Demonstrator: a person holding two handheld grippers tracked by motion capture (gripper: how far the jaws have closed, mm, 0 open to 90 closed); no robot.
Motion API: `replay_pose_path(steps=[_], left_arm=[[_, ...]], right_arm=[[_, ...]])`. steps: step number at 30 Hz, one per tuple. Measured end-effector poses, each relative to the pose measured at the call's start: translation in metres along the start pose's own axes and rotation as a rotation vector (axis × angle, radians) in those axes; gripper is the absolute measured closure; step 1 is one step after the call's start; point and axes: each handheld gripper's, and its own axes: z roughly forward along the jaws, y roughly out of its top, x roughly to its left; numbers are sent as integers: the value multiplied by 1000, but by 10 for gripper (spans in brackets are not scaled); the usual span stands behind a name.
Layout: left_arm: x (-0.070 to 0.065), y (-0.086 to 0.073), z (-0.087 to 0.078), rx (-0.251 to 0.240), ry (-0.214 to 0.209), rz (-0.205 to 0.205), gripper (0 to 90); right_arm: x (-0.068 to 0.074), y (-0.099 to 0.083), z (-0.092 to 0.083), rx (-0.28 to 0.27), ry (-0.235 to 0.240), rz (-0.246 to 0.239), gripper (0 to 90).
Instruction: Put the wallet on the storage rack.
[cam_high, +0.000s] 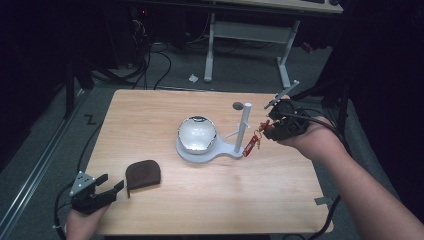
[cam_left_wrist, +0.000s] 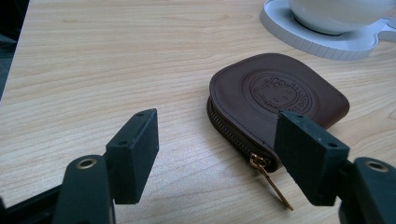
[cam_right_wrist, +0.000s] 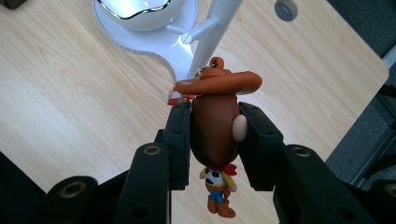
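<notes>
A brown zip pouch (cam_high: 142, 174) with an embossed cat face lies near the table's front left. My left gripper (cam_high: 111, 183) stands open just left of it. In the left gripper view the pouch (cam_left_wrist: 275, 88) lies just ahead of the spread jaws (cam_left_wrist: 217, 140), its gold zip pull toward me. My right gripper (cam_high: 270, 130) is shut on a small cowboy figure keychain (cam_high: 262, 126) beside the white post (cam_high: 243, 127); a red strap (cam_high: 252, 144) dangles from it. In the right gripper view the jaws (cam_right_wrist: 215, 126) clamp the figure's brown head (cam_right_wrist: 215, 126) under its hat, close to the post (cam_right_wrist: 212, 32).
The post rises from a white stand (cam_high: 227, 149) at the table's middle that carries a shiny white bowl (cam_high: 197, 133). A grey round plug (cam_high: 238, 105) sits in the wooden table (cam_high: 225, 200) behind the post. A desk frame and cables stand on the floor beyond.
</notes>
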Motion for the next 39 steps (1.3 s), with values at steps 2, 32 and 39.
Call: replay_pose_path(steps=[2, 32, 39], left_arm=[[0, 0, 0, 0, 0, 0, 313], [1, -1, -2, -6, -4, -13, 313], [1, -1, -1, -2, -6, -13, 313]], right_arm=[[0, 3, -2, -4, -2, -1, 667], [-2, 27, 12, -18, -9, -3, 667], [-7, 17, 27, -8, 1, 34, 667]])
